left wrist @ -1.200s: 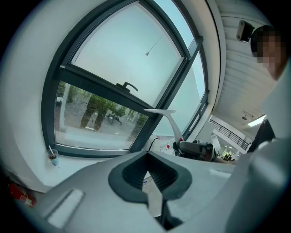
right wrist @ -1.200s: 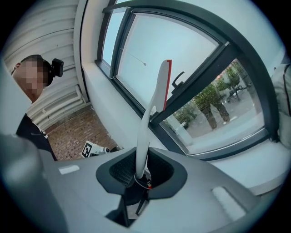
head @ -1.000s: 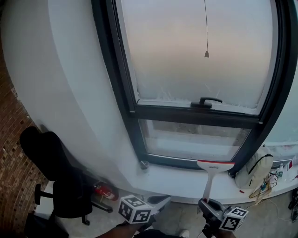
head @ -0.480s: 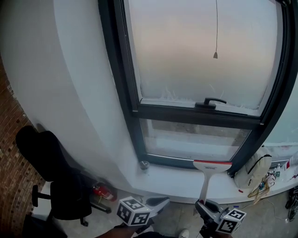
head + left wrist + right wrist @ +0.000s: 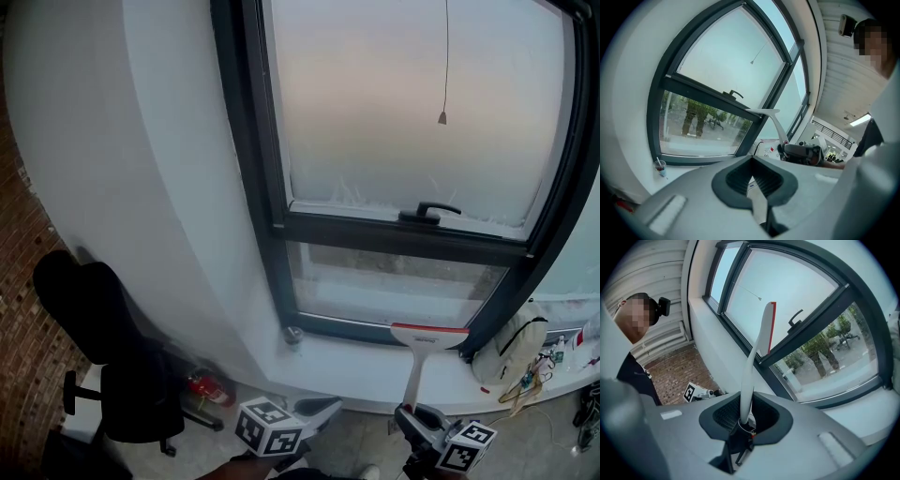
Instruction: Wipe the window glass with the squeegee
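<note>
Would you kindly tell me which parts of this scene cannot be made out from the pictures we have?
Squeegee handle end: right gripper view, hidden between the jaws of the right gripper.
Clutter at far right: head view, too small, cut by the right edge.
Chair base: head view, dark, cut by the bottom edge.
Outdoors behind the upper pane: every view, frosted glass.

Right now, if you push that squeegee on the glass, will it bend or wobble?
Probably stiff: the squeegee stands up from the right hand-held gripper without drooping. It looks thin and plastic, so likely light. Its wide head sits far from the grip, so it might twist if pushed hard.
</note>
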